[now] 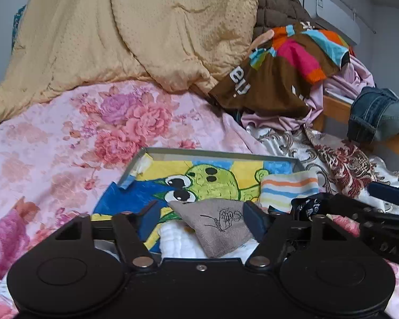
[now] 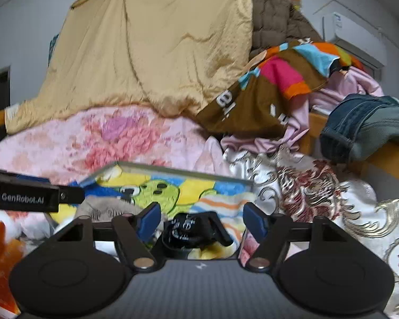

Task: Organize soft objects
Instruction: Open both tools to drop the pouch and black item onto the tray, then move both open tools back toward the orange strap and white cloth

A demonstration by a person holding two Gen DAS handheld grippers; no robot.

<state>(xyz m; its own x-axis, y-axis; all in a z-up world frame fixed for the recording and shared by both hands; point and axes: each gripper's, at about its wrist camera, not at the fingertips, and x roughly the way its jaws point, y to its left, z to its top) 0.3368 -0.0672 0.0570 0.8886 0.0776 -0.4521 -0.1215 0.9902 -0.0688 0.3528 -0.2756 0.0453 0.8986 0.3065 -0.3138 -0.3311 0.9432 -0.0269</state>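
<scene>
A grey metal tray [image 1: 215, 153] lined with a cartoon frog towel [image 1: 215, 179] lies on the bed. A striped folded cloth [image 1: 288, 188] lies in its right part. My left gripper [image 1: 202, 216] is open just above a grey cloth [image 1: 220, 231] that lies over a white fluffy cloth [image 1: 178, 242]; the jaws stand wide and do not pinch it. My right gripper [image 2: 202, 220] is open over a black rolled item with white letters [image 2: 188, 232], which lies between its blue pads [image 2: 149, 220] on the striped cloth [image 2: 226, 212]. The tray [image 2: 188, 172] shows there too.
A tan quilt [image 1: 135, 34] is heaped at the back. A brown multicoloured garment [image 1: 284, 74], pink clothes [image 1: 353, 77] and jeans [image 1: 377, 114] pile up at right on a wooden rail [image 1: 332, 106]. Pink floral bedding [image 1: 66, 138] spreads left, patterned white fabric [image 2: 319, 186] right.
</scene>
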